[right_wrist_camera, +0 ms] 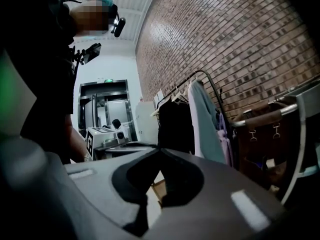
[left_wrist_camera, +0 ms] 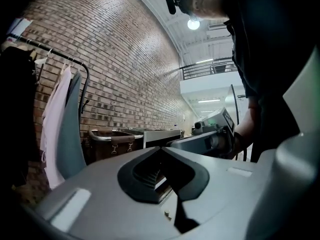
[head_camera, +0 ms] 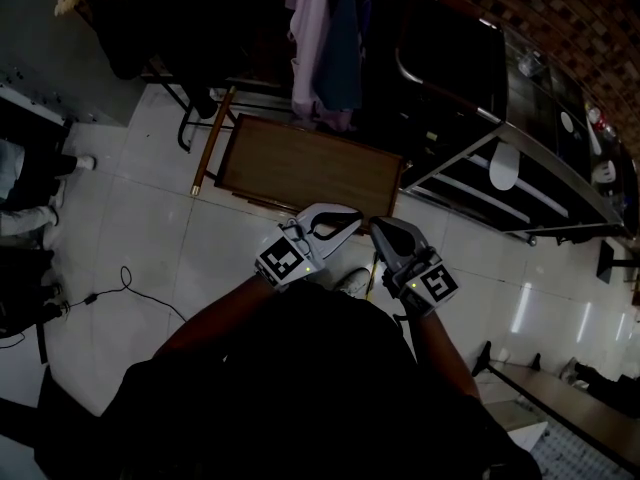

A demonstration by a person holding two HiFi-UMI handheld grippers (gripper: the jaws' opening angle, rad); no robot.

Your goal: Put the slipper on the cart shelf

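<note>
Read both tools as closed and empty: left tool (head_camera: 352,220) shut tip to tip, with only the lens-shaped gap behind the tips and nothing lodged in it; right tool (head_camera: 378,226) likewise shut on nothing. Locate both held about level, close together and nearly tip to tip, in front of the body and above the near edge of the brown wooden tabletop (head_camera: 300,163). Find the cart (head_camera: 452,156) at the right of the head view, well apart from the tools. Look on one of its shelves for a pale oval thing, the likely slipper (head_camera: 505,165), though too small and dim for certainty. If so, count the placing as already done, with nothing left to carry. Note also a pale shape (head_camera: 353,281) on the floor (head_camera: 150,238) just beneath the tools, partly covered by them and not identifiable; if a second slipper, expect a further pick-up and a carry across to the cart. Disregard the garments (head_camera: 320,38) hanging beyond the tabletop: no part in the task.
</note>
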